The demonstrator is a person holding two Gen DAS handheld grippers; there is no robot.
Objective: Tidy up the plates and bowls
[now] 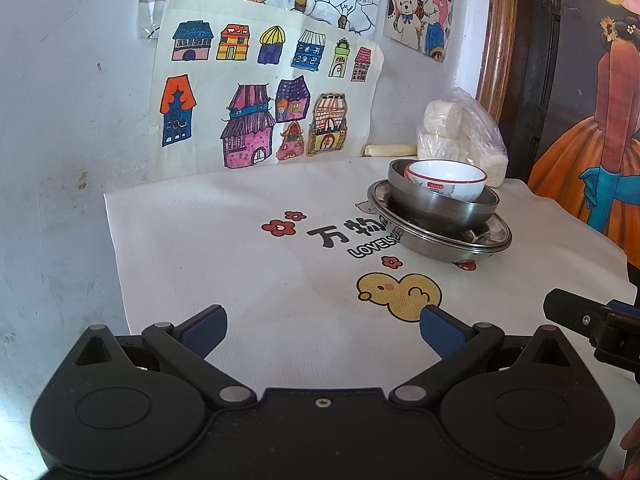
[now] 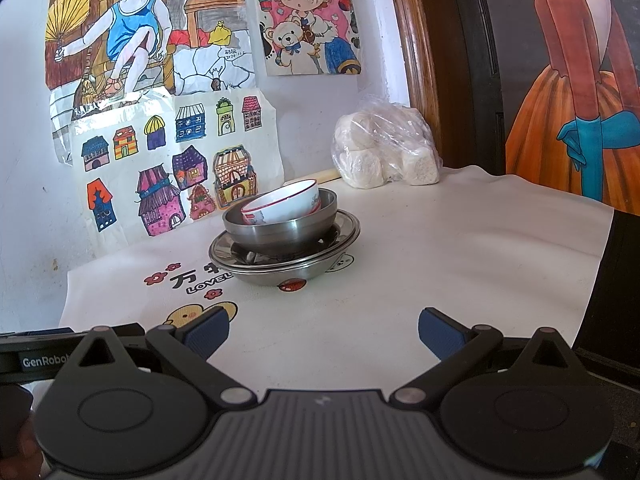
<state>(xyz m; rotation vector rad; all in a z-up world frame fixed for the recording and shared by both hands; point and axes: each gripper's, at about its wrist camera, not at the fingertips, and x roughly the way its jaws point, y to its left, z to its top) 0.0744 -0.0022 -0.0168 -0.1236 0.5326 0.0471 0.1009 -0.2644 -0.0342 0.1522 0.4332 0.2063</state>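
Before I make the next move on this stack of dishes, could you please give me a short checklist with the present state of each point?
1. Left tongs open and empty: ok.
2. Right tongs open and empty: ok.
3. White bowl seated level in the steel bowl: not ok, it sits tilted against the rim.
4. Steel bowl resting inside the steel plates: ok.
5. Path over the tablecloth between the tongs and the stack free of objects: ok.
6. Bag of buns standing apart from the stack: ok.
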